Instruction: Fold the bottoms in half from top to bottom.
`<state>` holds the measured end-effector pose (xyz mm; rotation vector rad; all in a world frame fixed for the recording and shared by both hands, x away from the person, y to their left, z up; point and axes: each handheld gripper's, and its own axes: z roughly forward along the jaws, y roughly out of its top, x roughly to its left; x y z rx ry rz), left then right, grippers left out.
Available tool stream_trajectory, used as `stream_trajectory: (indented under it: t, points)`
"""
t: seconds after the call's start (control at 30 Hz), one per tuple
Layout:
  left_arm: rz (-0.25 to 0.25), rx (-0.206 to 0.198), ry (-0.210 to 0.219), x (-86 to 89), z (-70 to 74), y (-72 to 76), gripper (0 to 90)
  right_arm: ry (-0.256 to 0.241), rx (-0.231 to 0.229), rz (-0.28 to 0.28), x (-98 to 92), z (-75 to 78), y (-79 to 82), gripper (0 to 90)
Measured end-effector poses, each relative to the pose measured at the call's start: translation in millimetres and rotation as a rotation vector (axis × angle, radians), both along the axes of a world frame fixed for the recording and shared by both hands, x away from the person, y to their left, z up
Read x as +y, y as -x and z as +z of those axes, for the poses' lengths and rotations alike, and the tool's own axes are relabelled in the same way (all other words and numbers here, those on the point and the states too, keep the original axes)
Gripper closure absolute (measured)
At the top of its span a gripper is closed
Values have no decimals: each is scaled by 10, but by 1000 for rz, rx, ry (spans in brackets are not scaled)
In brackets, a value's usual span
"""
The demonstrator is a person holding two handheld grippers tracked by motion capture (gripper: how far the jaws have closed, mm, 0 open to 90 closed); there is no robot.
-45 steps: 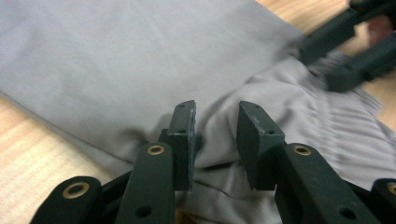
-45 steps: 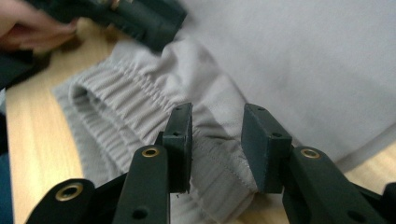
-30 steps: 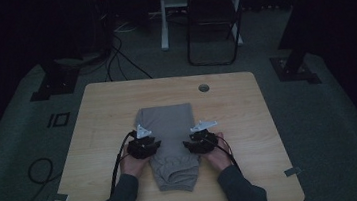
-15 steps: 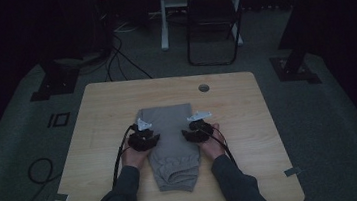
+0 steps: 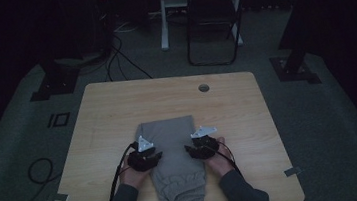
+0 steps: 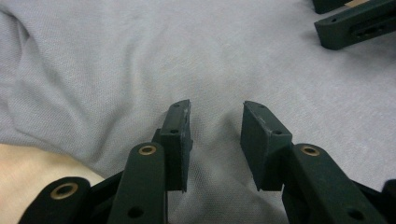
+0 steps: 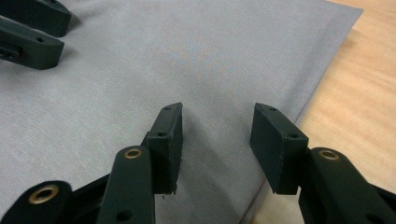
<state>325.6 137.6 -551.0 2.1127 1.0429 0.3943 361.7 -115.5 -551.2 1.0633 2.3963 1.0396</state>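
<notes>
Dim room around you, with a black folding chair (image 5: 211, 26) beyond the far edge; the pale wooden tabletop (image 5: 117, 107) carries a folded grey knit garment (image 5: 172, 131) at its middle, reaching toward your near edge. Its long axis runs near to far, and the near end is bunched and wrinkled while the far end lies flat.

Your left tongs (image 5: 145, 160) sit at the garment's left side, your right tongs (image 5: 201, 148) at its right side, roughly level with each other and about halfway along its length. In the left gripper view the left tongs (image 6: 215, 119) stand open with cloth under the gap, clamped on nothing. In the right gripper view the right tongs (image 7: 217, 123) are likewise open and empty, just inside the folded right edge, with bare wood beyond it.

Each hand is equally near its own side, so the cloth lies directly below and between you; closing down would likely pinch both side edges for a fold along that axis.
</notes>
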Motion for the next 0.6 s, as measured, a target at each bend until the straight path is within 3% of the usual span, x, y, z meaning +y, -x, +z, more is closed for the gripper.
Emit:
stream_trajectory:
  t: [0.13,0.2,0.27,0.4,0.5,0.57,0.6]
  points:
    - [-31,11,14,16,9,155,642,-8,-1,36,-41,-5,145,576]
    - [-32,-12,17,60,36,174,667,-7,-6,47,-59,-9,199,577]
    - [18,-45,20,142,96,122,711,-16,-9,48,-74,-17,231,581]
    - [175,-90,39,364,236,-124,839,-13,-8,43,-68,-14,237,583]
    - [257,-87,42,471,282,-348,864,-14,-9,41,-69,-16,239,585]
    - [270,-77,35,484,285,-413,834,-16,-10,40,-68,-17,241,585]
    - [268,-50,18,477,273,-514,834,-16,-10,39,-69,-18,241,586]
